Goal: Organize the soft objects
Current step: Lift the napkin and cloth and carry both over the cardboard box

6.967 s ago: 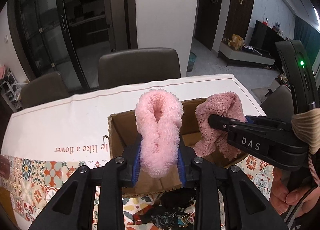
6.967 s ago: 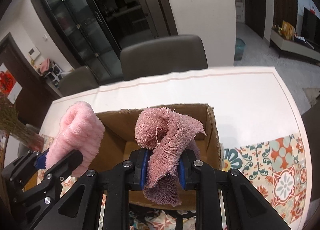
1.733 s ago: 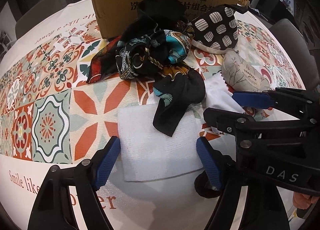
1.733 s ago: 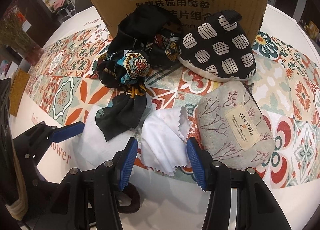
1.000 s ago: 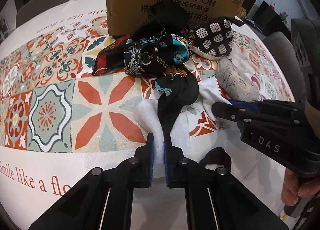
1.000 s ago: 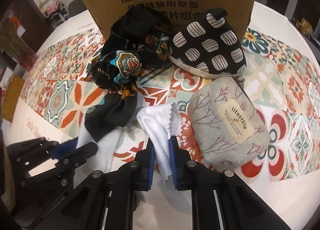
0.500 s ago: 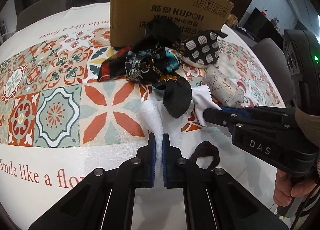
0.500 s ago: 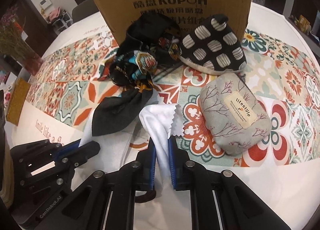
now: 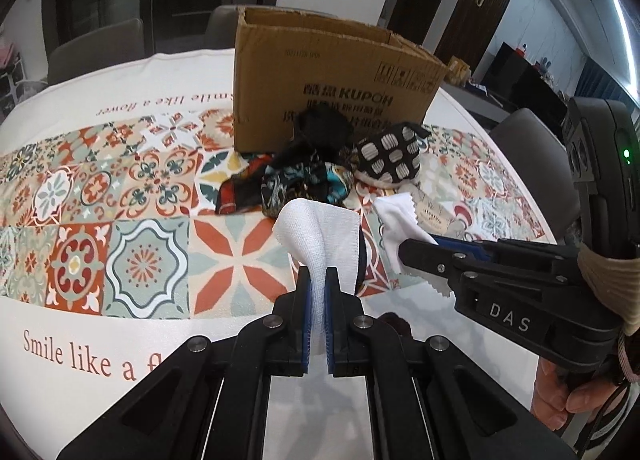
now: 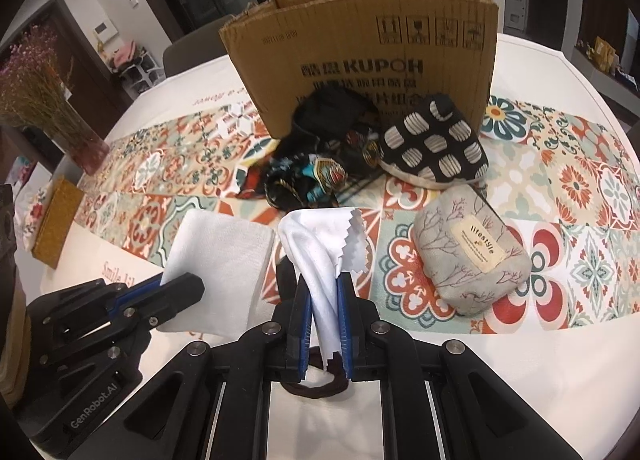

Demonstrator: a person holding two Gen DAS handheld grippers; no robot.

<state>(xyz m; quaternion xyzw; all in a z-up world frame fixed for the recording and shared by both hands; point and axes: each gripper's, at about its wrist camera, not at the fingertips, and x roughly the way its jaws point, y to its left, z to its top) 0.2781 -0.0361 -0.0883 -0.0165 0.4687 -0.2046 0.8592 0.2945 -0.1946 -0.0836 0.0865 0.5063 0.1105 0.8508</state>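
My left gripper (image 9: 318,280) is shut on a white woven cloth (image 9: 320,236), lifted off the table; the same cloth (image 10: 224,260) shows at left in the right wrist view. My right gripper (image 10: 324,288) is shut on a thin white cloth with zigzag edges (image 10: 320,252), also raised; it appears in the left wrist view as the zigzag cloth (image 9: 396,216). Behind both stands an open cardboard box (image 9: 332,72) (image 10: 360,48). In front of it lie a crumpled patterned scarf (image 10: 304,176), a black-and-white spotted pouch (image 10: 436,144) and a grey "lifestyle" pouch (image 10: 472,256).
A dark hair tie (image 10: 316,384) lies on the tablecloth under my right gripper. A vase of dried flowers (image 10: 60,124) and a woven basket (image 10: 52,220) stand at the table's left edge. Chairs (image 9: 96,48) surround the table. A person's hand (image 9: 560,400) holds the right gripper.
Both grippers closed on their white cloths and have since risen with them, pulling the cloths off the table; the black scarf end slid off the woven cloth.
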